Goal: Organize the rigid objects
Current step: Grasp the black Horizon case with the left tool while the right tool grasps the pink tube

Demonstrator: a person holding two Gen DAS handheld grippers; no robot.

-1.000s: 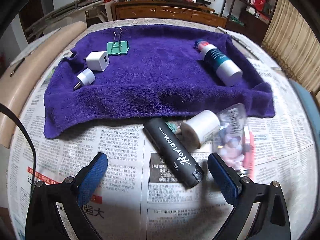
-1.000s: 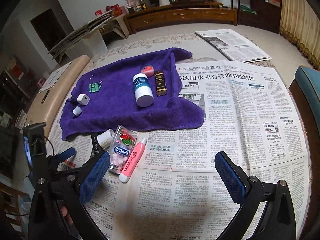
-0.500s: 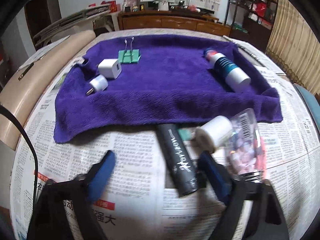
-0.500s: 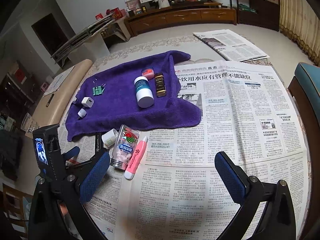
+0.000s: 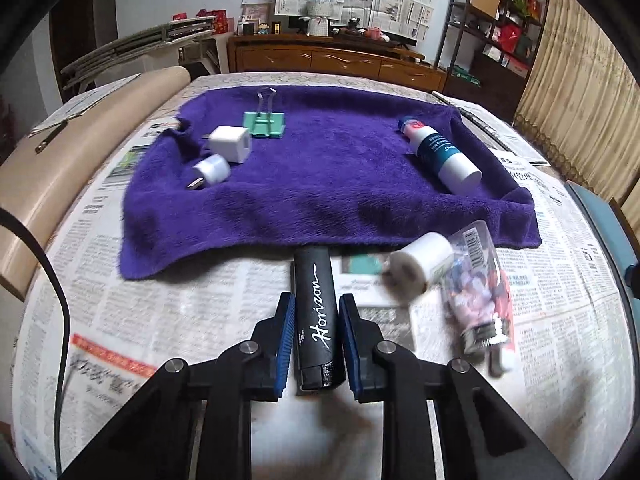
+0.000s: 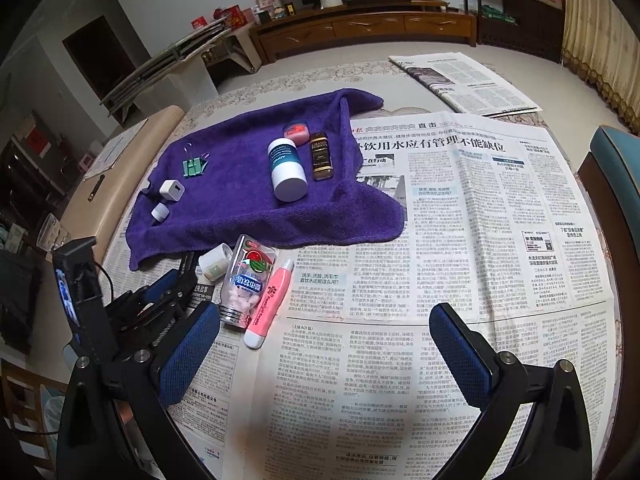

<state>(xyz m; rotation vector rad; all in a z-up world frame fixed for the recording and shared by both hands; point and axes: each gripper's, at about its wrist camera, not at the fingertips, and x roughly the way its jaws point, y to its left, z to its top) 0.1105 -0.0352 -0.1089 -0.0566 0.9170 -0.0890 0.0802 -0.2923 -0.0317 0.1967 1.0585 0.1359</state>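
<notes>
1. The purple towel (image 5: 328, 176) seems to serve as the collecting place: the binder clip (image 5: 265, 124), two white chargers (image 5: 230, 144) and the white-and-teal bottle (image 5: 444, 156) already lie on it, so I judge the loose things in front of the towel are waiting for their turn.
2. The black Horizon tube (image 5: 316, 316) lies on the newspaper (image 6: 480, 240), its far end touching the towel's near edge.
3. The left gripper (image 5: 315, 340) pinches this tube on its long sides, both blue pads pressed against it, probably so that it does not roll.
4. It points steeply down toward the towel.
5. The candy bottle (image 6: 250, 280) and pink tube (image 6: 268, 304) lie near the same edge.
6. The right gripper (image 6: 324, 356) hangs well apart from the towel, fingers spread wide, holding nothing.
</notes>
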